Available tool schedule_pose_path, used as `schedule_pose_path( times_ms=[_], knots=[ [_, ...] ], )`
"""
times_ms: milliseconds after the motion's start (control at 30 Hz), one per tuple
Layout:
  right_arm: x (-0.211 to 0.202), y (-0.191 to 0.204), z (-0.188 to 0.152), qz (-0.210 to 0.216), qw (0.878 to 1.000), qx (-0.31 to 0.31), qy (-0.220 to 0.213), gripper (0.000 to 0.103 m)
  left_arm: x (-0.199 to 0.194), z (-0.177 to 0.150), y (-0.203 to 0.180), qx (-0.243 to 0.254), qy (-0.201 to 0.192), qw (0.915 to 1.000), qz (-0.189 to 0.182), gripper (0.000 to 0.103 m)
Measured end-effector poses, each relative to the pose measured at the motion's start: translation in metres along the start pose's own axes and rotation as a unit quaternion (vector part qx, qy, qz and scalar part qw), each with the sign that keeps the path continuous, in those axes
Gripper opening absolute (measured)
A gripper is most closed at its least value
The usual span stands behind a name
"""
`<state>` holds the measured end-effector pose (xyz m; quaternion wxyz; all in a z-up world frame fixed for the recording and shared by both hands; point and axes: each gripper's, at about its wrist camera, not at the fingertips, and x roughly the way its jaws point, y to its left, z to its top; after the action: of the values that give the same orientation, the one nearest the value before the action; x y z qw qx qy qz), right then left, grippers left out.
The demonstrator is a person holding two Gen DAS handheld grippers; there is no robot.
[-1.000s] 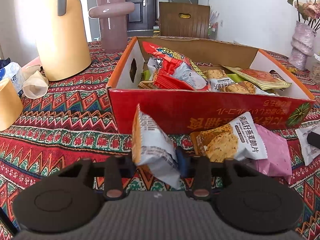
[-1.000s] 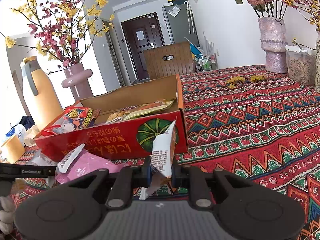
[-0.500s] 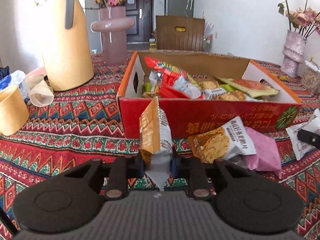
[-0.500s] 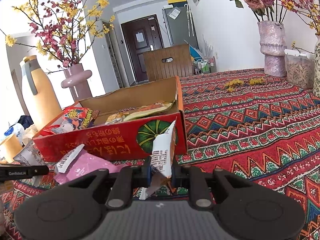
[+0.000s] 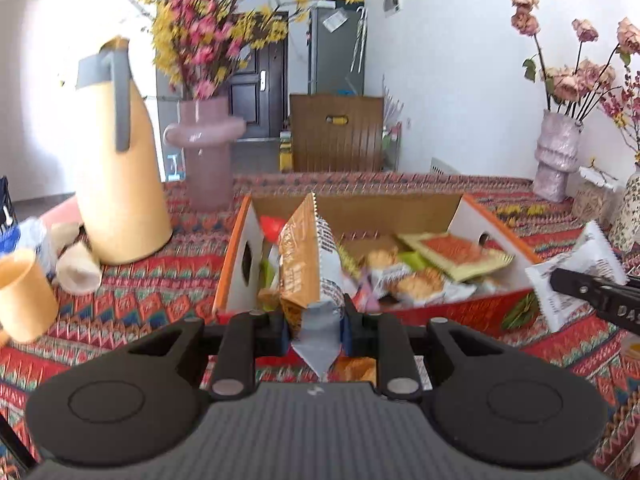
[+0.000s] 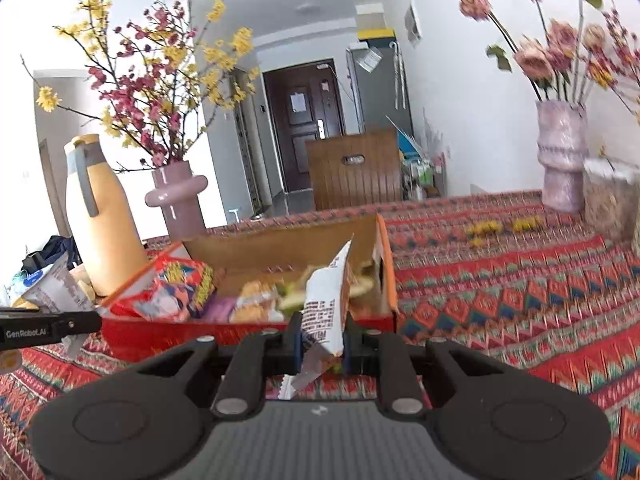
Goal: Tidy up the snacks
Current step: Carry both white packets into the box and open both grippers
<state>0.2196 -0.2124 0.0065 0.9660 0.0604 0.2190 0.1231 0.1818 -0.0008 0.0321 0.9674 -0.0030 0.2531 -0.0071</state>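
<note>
My left gripper (image 5: pixel 314 326) is shut on an orange and grey snack packet (image 5: pixel 308 268), held upright above the near left corner of the red cardboard box (image 5: pixel 456 310). My right gripper (image 6: pixel 322 338) is shut on a white snack packet (image 6: pixel 326 304), held over the box's near right edge (image 6: pixel 384 276). The box holds several snack packets (image 5: pixel 416 276). The right gripper with its white packet also shows in the left wrist view (image 5: pixel 576 276), and the left gripper with its packet in the right wrist view (image 6: pixel 52 324).
A yellow thermos (image 5: pixel 118 168), a pink vase (image 5: pixel 206 148), paper cups (image 5: pixel 24 296) and crumpled paper stand left of the box on the patterned tablecloth (image 6: pixel 520 292). A vase of dried roses (image 6: pixel 560 156) and a jar (image 6: pixel 608 196) stand at the right.
Both grippers have risen with their packets from the table in front of the box to above its front edge. The packets lying before the box have dropped out of view.
</note>
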Motion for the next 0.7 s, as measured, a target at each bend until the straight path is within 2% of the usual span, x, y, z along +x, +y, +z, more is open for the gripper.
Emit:
schedule_pose_path(
  times_ms=[267,400,567,700],
  knots=[
    [0.024,0.018,0.03,0.007,1.0,-0.023,-0.006,0.017,0.016,0.031,-0.018,0.005,-0.028,0.9996,-0.006,0.023],
    [0.043,0.025,0.043,0.011,1.0,-0.021,-0.01,0.017,0.038,0.042,-0.021,-0.005,-0.029,0.9996,0.007,0.023],
    [0.072,0.028,0.05,0.008,1.0,-0.009,-0.008,0.017,0.066,0.044,-0.02,-0.018,-0.02,0.9994,0.021,0.023],
    [0.087,0.025,0.043,0.004,1.0,0.001,-0.014,0.017,0.082,0.036,-0.019,-0.015,-0.021,0.9993,0.028,0.023]
  ],
)
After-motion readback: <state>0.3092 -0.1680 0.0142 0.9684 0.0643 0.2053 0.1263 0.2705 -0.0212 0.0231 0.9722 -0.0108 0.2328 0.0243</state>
